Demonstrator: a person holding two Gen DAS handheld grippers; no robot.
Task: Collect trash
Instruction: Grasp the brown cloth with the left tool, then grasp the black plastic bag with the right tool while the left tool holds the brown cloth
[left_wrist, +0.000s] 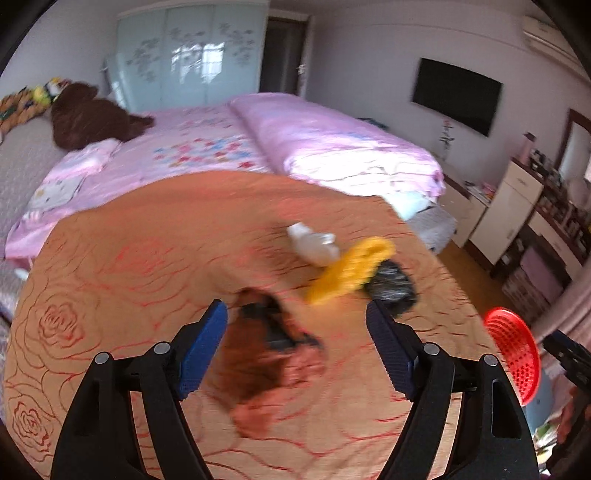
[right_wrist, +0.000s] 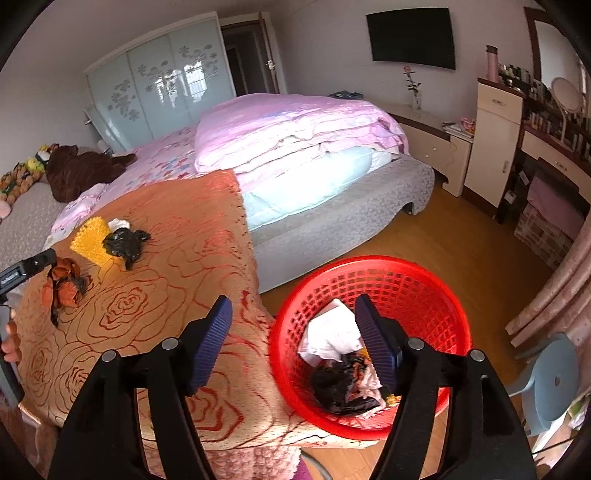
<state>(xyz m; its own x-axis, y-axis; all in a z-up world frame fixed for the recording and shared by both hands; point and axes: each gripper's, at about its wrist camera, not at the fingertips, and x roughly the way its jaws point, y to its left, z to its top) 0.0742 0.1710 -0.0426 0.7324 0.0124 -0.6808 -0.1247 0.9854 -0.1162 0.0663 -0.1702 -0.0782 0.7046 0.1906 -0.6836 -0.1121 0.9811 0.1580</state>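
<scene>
My left gripper (left_wrist: 297, 314) is open, just above a crumpled brown and orange wrapper (left_wrist: 269, 354) on the orange rose-patterned cloth (left_wrist: 129, 277); the view is blurred. Beyond it lie a yellow mesh piece (left_wrist: 351, 269), a black plastic bag (left_wrist: 391, 286) and a white crumpled tissue (left_wrist: 314, 240). My right gripper (right_wrist: 293, 306) is open and empty at the rim of the red basket (right_wrist: 417, 273), which holds white paper (right_wrist: 332, 332) and black plastic (right_wrist: 332, 384). The right wrist view also shows the wrapper (right_wrist: 64, 282), yellow piece (right_wrist: 90, 238), black bag (right_wrist: 123, 242) and the left gripper (right_wrist: 26, 273).
A bed with pink bedding (right_wrist: 295, 129) lies behind the cloth-covered surface. The wooden floor (right_wrist: 461, 240) runs to the right, with cabinets (right_wrist: 491, 140) along the wall. A pale blue stool (right_wrist: 554, 384) stands beside the basket. The basket rim shows at the right in the left wrist view (left_wrist: 513, 354).
</scene>
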